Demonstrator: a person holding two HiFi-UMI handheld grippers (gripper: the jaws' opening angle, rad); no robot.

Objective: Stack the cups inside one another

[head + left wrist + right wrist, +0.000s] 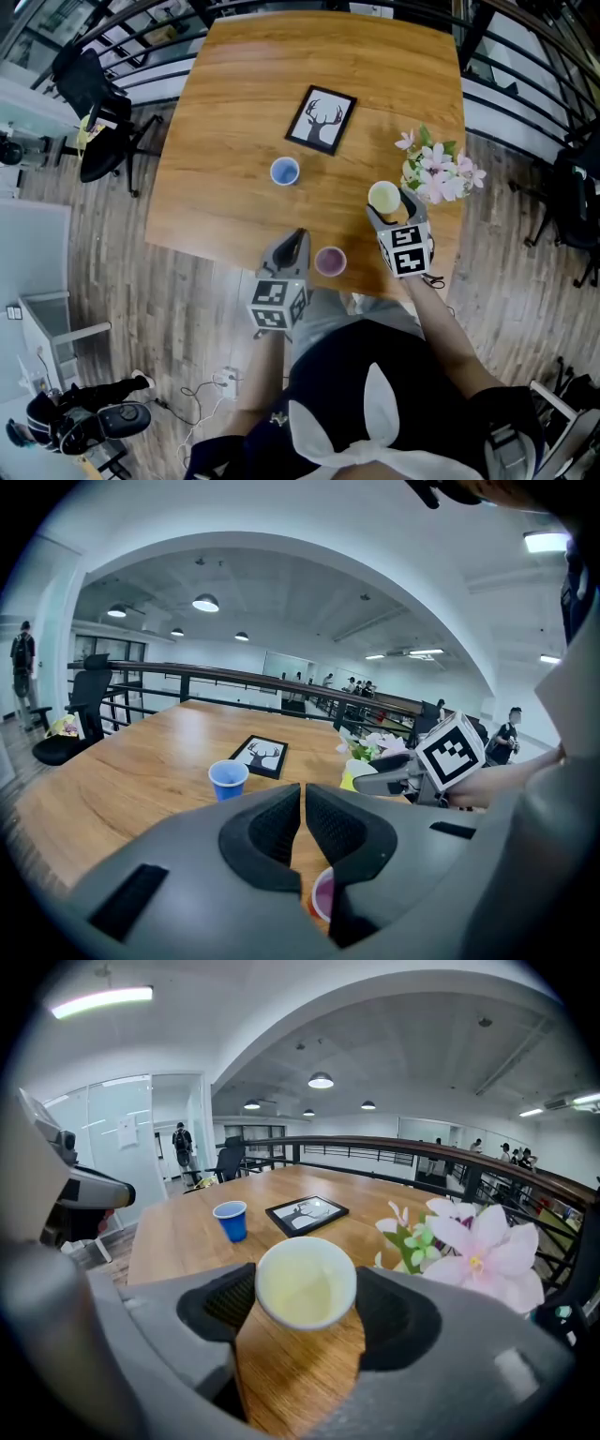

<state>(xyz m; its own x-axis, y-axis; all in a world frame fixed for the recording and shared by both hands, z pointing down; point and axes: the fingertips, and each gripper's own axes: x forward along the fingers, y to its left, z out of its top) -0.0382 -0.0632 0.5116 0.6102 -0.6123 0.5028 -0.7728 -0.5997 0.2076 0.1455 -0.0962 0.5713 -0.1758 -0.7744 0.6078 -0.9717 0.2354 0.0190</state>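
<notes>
My right gripper (387, 204) (306, 1299) is shut on a pale yellow cup (383, 196) (305, 1282), upright and clear of the tabletop, next to the flowers. A purple cup (330, 261) (322, 893) stands near the table's front edge. Just left of it my left gripper (297, 236) (303, 810) is shut, its pads together with nothing between them. A blue cup (284, 172) (227, 778) (231, 1220) stands alone toward the middle of the wooden table (234, 112).
A framed deer picture (321, 120) lies flat behind the blue cup. Pink and white flowers (437, 172) (473, 1251) stand at the table's right edge, close beside the yellow cup. An office chair (98, 122) is left of the table.
</notes>
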